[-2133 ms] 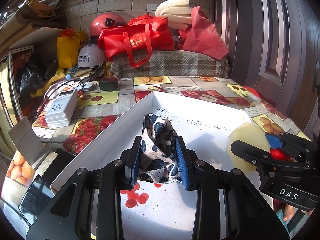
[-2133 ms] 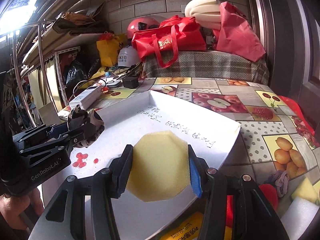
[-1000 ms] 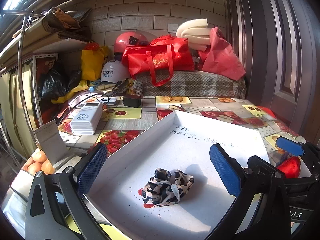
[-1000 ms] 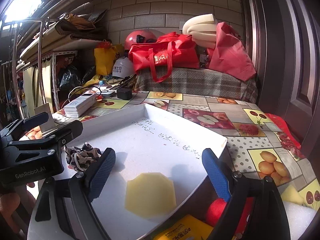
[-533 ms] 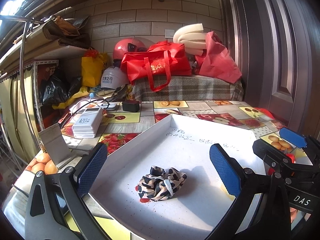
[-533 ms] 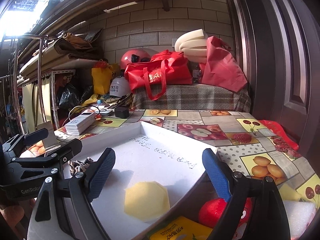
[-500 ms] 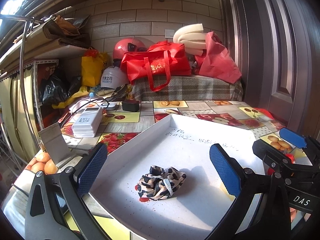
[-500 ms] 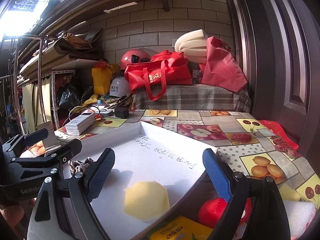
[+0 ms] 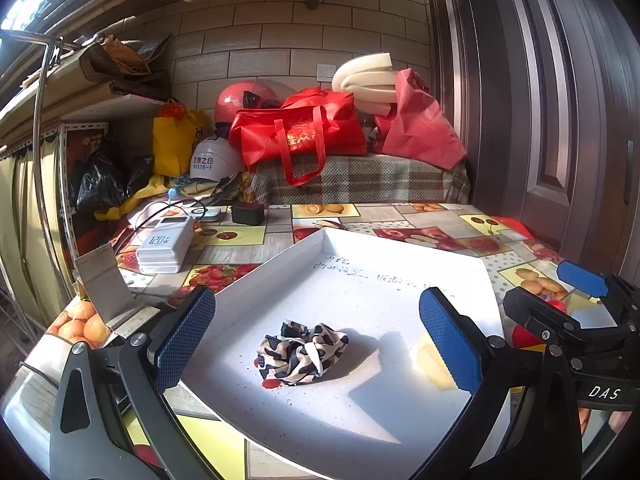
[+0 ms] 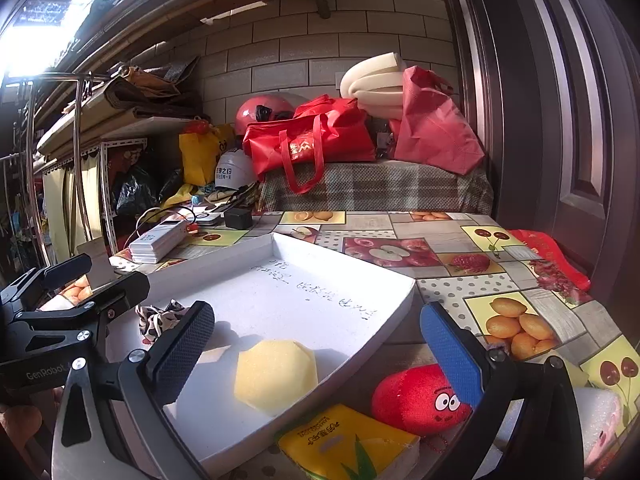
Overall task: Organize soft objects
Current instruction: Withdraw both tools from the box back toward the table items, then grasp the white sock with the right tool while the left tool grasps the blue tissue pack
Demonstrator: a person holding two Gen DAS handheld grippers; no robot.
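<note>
A: Where do the soft things sit?

B: Both lie loose inside the white tray (image 9: 276, 268). The spotted scrunchie (image 9: 302, 352) is near the middle of the left wrist view, resting on the tray floor. The yellow sponge (image 10: 275, 376) lies flat toward the tray's near corner in the right wrist view, at about 3 o'clock from the scrunchie.

A: And the tools?

B: The left gripper (image 9: 316, 344) has its blue pads spread wide, one at 9 o'clock and one at 3 o'clock of the scrunchie, touching nothing. The right gripper (image 10: 316, 352) is also spread wide, holding nothing, the sponge lying between and below its pads.

A: Anything outside the tray?

B: A red plush toy (image 10: 420, 400) with cartoon eyes sits just beside the tray's edge, at 3 o'clock from the sponge. A yellow packet (image 10: 348, 444) lies at its 7 o'clock. Both rest on the fruit-print tablecloth (image 10: 440, 248). A white power bank (image 9: 166, 244) sits at 10 o'clock of the tray.
</note>
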